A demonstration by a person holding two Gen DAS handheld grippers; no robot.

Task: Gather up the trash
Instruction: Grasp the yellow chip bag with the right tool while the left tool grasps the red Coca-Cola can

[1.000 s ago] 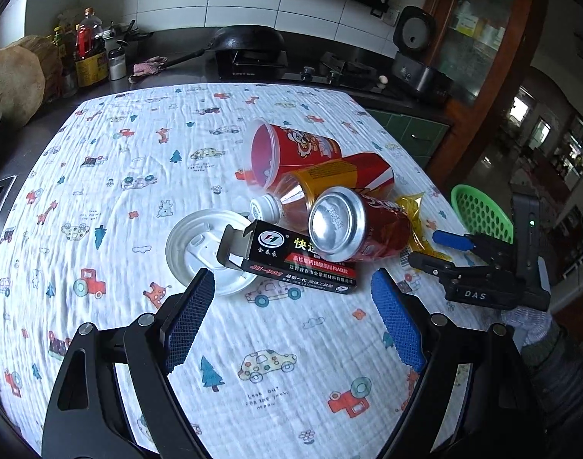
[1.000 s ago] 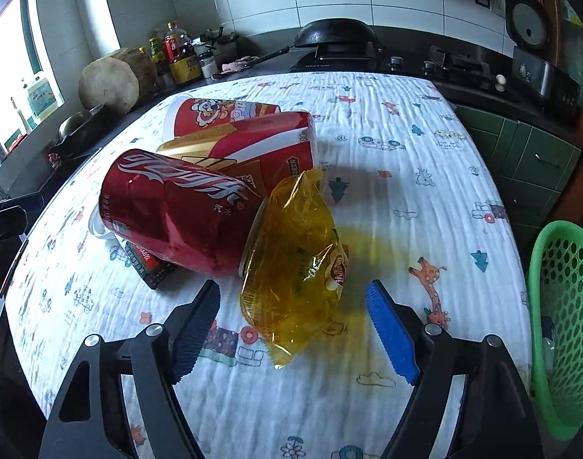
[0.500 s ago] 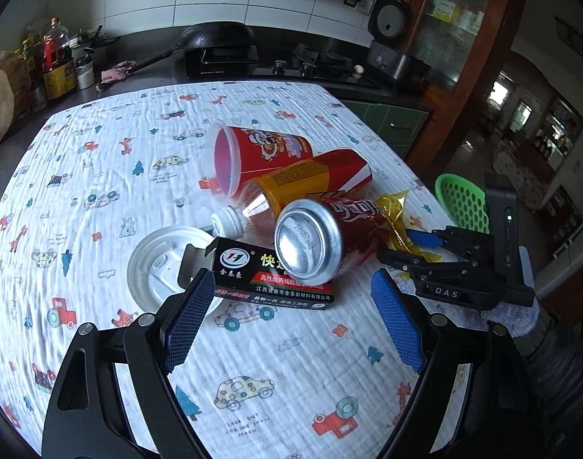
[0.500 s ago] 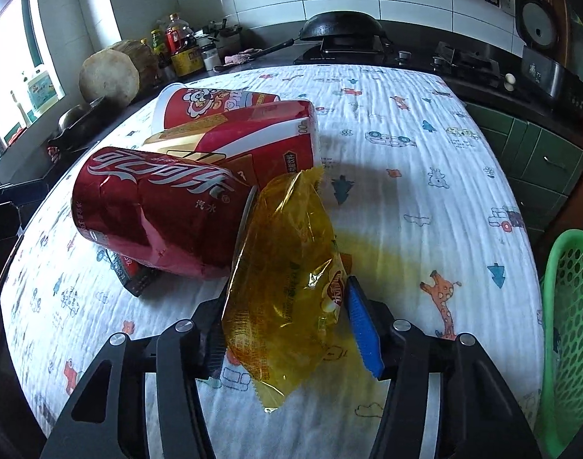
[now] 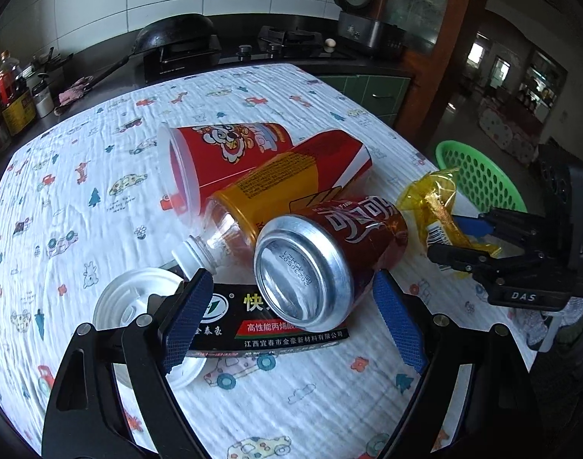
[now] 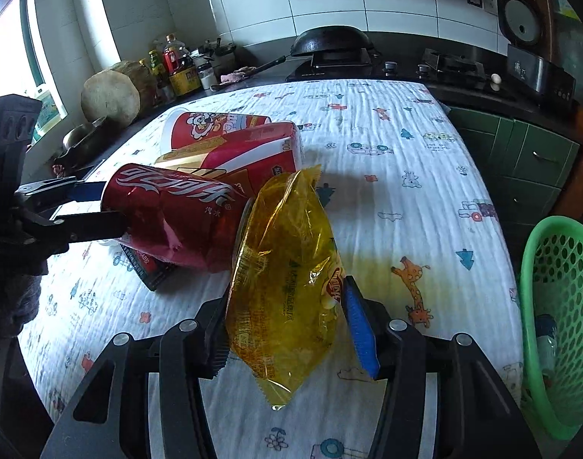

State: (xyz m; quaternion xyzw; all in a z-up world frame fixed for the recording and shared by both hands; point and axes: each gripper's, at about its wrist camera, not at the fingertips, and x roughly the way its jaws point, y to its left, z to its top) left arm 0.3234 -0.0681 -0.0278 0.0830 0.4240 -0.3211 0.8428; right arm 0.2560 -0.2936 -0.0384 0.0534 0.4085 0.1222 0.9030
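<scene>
Yellow wrapper (image 6: 287,287) in closing right gripper (image 6: 287,329)

One can (image 5: 331,256), one bottle (image 5: 280,195), perhaps one cup (image 5: 222,153)

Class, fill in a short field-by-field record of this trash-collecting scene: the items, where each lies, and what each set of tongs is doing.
surface: table with cartoon-print cloth
cola can: lying on its side, resting on a black box
left tongs: jaws opening, either side of the can's end, not gripping
yellow wrapper: pinched and lifted clear of the cloth
right tongs: closing on the wrapper
red cup: on its side, behind a plastic bottle
white lid: flat on the cloth
green basket: beside the table
</scene>
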